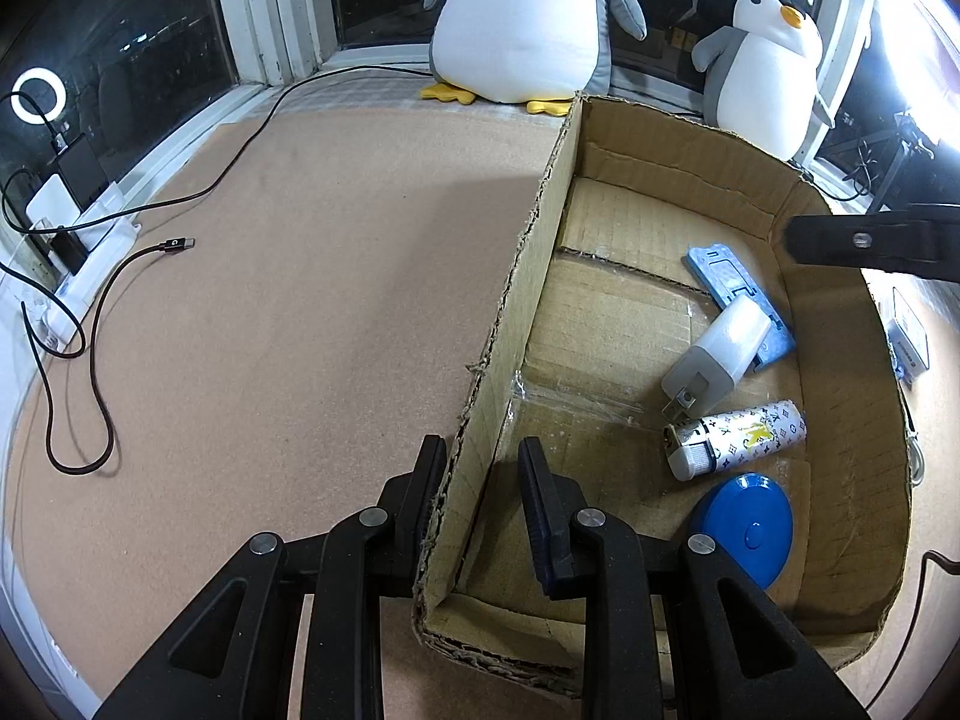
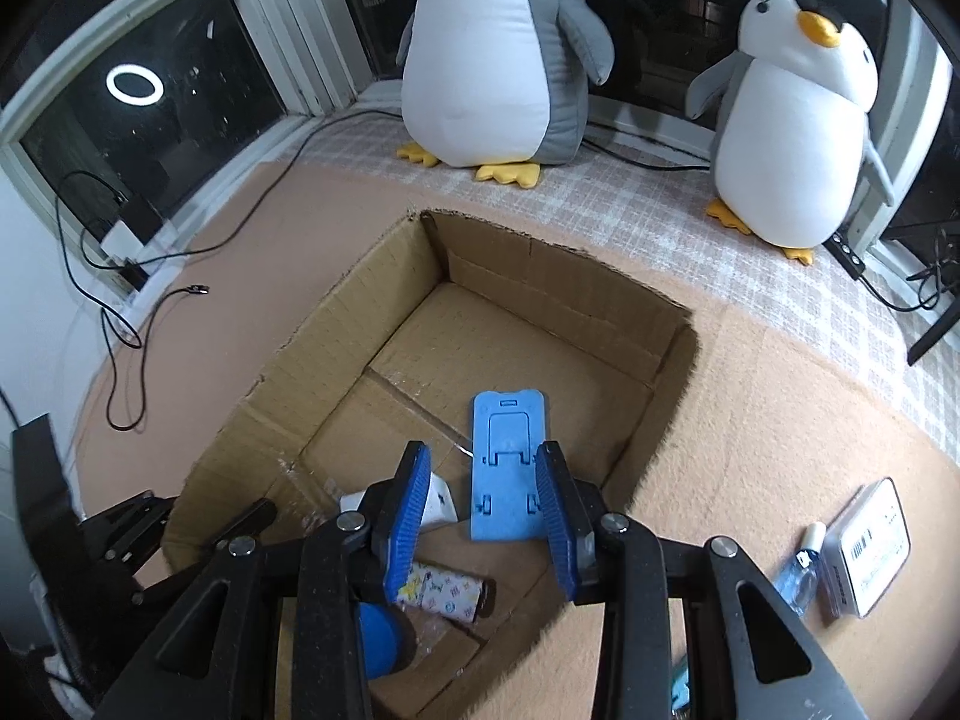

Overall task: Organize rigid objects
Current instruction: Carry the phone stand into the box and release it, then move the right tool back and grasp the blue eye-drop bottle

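An open cardboard box [image 1: 840, 456] [image 2: 600, 294] sits on the tan mat. Inside lie a blue phone stand [image 1: 738, 294] [image 2: 507, 468], a white charger plug [image 1: 714, 360] [image 2: 441, 501], a patterned lighter [image 1: 738, 438] [image 2: 444, 594] and a blue round disc [image 1: 747, 531] [image 2: 375, 642]. My left gripper [image 1: 483, 480] is open and straddles the box's left wall, one finger on each side. My right gripper [image 2: 483, 498] hangs open above the box interior, empty, with the phone stand lying on the floor below its fingers. One of its fingers [image 1: 864, 240] shows at the right of the left wrist view.
A small blue bottle [image 2: 801, 576] and a white labelled case [image 2: 870, 546] lie on the mat right of the box. Two plush penguins [image 2: 498, 48] [image 2: 798, 120] stand by the window. A dark USB cable [image 1: 102, 312] loops over the mat at left, near a power strip [image 1: 84, 252].
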Available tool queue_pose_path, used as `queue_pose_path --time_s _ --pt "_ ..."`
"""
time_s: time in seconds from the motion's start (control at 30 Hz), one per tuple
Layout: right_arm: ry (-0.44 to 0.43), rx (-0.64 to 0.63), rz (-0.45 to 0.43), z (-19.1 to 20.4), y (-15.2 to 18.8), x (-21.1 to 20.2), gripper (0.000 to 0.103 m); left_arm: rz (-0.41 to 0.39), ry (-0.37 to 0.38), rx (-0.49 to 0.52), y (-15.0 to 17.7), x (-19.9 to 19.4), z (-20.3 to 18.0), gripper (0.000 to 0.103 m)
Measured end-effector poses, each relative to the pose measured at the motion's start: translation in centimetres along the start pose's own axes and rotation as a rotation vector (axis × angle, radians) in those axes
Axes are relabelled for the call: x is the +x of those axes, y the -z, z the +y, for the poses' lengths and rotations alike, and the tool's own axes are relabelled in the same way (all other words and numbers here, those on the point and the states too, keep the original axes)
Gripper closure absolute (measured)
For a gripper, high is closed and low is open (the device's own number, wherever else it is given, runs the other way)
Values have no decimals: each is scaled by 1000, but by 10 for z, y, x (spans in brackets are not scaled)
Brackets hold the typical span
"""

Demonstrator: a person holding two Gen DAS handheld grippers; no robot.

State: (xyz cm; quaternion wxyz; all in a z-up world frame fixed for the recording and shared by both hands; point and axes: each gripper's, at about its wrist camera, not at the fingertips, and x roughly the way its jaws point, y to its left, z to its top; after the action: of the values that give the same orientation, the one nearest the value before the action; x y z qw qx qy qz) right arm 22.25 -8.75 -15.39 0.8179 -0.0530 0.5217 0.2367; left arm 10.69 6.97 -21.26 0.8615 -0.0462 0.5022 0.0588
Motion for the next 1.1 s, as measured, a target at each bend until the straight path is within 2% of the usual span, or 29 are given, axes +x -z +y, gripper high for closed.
queue_pose_path --time_s 0.3,0.63,0.87,1.1 --pt "-5 86 -25 -35 27 -34 70 0 -3 3 0 0 0 76" --pt "53 223 -26 -98 68 -63 69 0 -3 5 0 0 0 76" --pt "86 319 16 -140 92 -58 69 1 -6 9 1 -1 0 76" --pt "55 399 52 -159 94 -37 69 2 -6 11 1 -1 0 76"
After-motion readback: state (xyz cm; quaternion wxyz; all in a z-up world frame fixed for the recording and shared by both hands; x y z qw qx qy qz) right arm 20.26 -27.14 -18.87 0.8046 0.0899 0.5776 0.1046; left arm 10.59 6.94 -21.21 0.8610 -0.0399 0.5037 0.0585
